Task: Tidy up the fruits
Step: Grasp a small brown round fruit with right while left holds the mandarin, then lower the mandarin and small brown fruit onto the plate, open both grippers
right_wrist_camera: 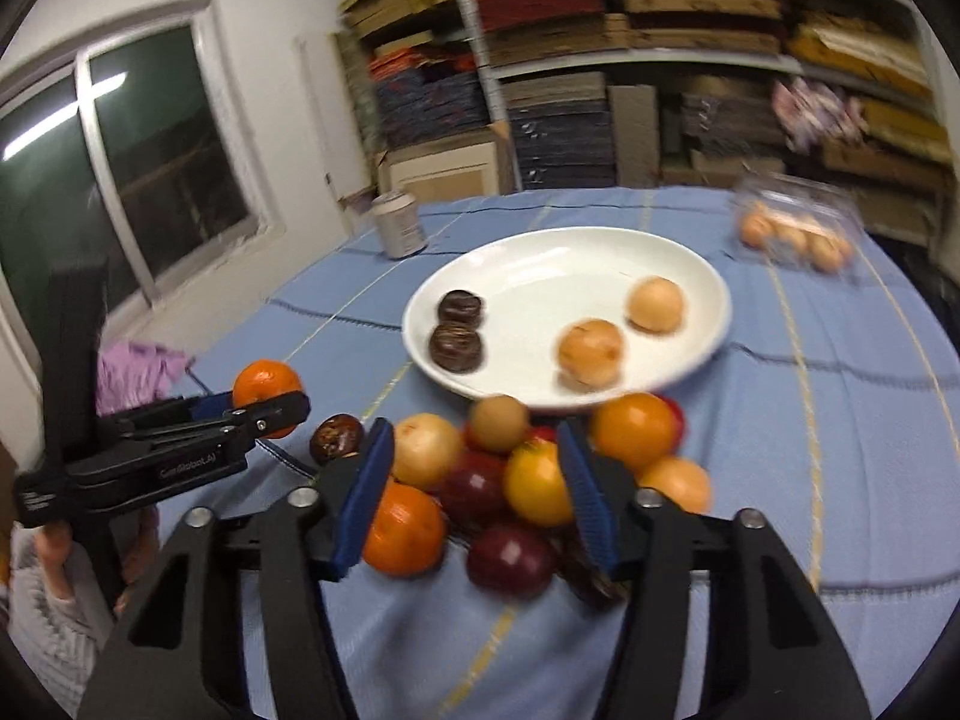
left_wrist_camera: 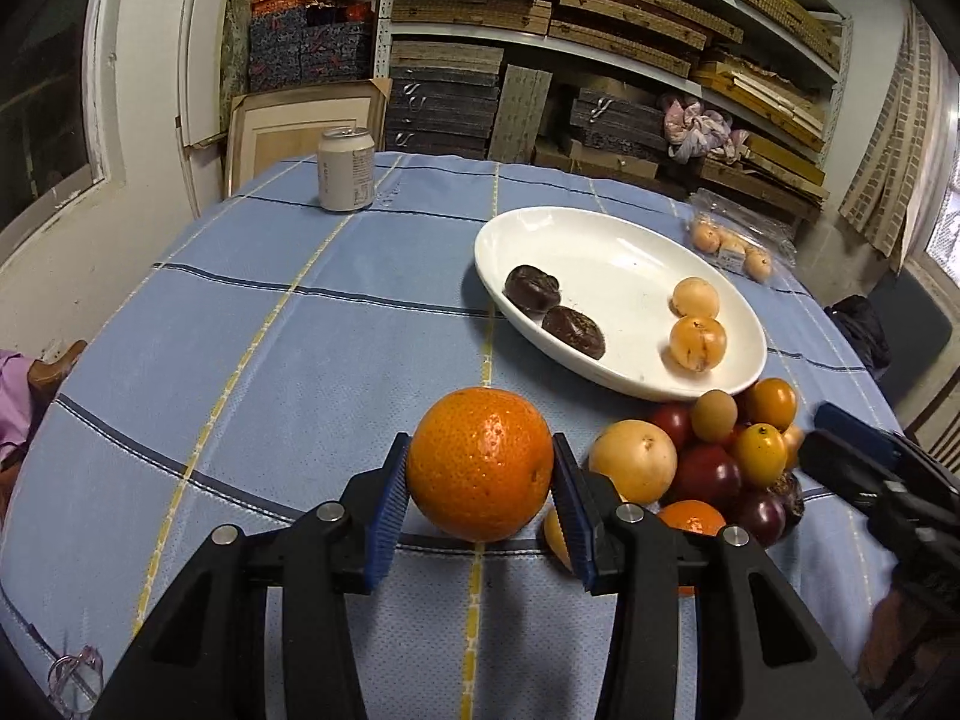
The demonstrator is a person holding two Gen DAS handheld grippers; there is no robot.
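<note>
Orange [left_wrist_camera: 480,465] sits clamped between the blue pads of the left tool [left_wrist_camera: 480,474], low centre of the left wrist view, lifted off the blue checked desk [left_wrist_camera: 240,360]. Right of it lies a fruit pile [left_wrist_camera: 714,456], just below the white plate [left_wrist_camera: 600,276], which carries two dark fruits and two pale orange ones. In the right wrist view the right tool [right_wrist_camera: 477,483] hangs over that pile, partly open; several fruits show between its fingers, but blur hides whether the pads press any. A can [left_wrist_camera: 346,169] stands in the upper left.
</note>
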